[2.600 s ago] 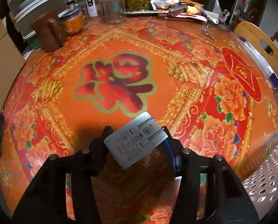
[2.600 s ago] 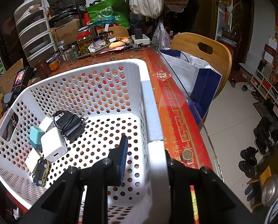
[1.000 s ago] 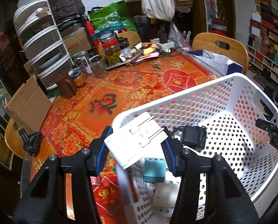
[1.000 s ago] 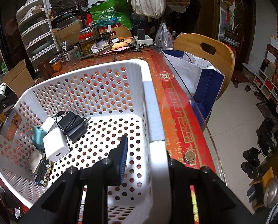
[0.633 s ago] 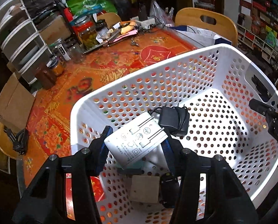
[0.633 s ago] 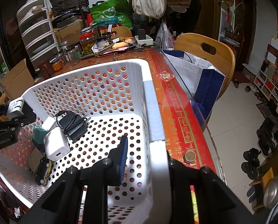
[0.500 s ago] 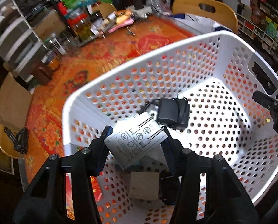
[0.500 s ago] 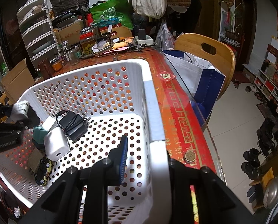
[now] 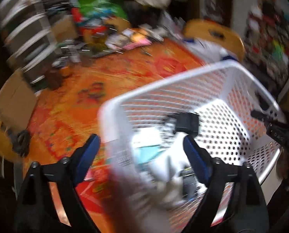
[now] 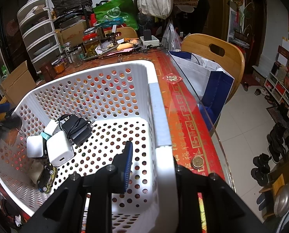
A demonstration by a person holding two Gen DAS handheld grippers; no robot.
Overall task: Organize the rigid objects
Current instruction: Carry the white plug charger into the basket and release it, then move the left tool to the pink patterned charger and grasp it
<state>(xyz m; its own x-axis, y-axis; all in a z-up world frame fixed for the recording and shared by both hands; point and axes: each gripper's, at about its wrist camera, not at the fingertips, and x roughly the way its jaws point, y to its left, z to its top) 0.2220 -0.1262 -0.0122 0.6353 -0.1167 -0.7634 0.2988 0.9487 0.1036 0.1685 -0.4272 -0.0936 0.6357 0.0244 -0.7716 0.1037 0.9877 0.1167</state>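
Right, nearest first: the right gripper [image 10: 152,167] is clamped narrow on the near wall of the white perforated basket [image 10: 160,116], one blue pad inside the wall, the other finger outside it. Just past it on the red table covering [image 10: 185,116] lies a coin [image 10: 197,162].

Inside the basket, at its left end, the chargers sit in a heap: a white USB charger [image 10: 60,151], a smaller white cube adapter [image 10: 34,146] touching it on the left, a teal adapter [image 10: 46,136] wedged between and behind them, and a black adapter with wrapped cord [image 10: 77,127] resting against the heap's far side. A small toy car [image 10: 47,176] lies on the floor of the basket, nearer than the chargers.

The left gripper [image 9: 141,145] hangs over that same corner, very blurred; its jaws are opening wide with nothing pressed between the blue pads [image 9: 90,151], one pad outside the rim, the other over the heap.

Farther off: a wooden chair [image 10: 218,56] with a white-and-blue bag [image 10: 206,77], jars [image 10: 90,44] at the table's far end, a plastic drawer unit [image 10: 37,33], a cardboard box [image 10: 16,83].
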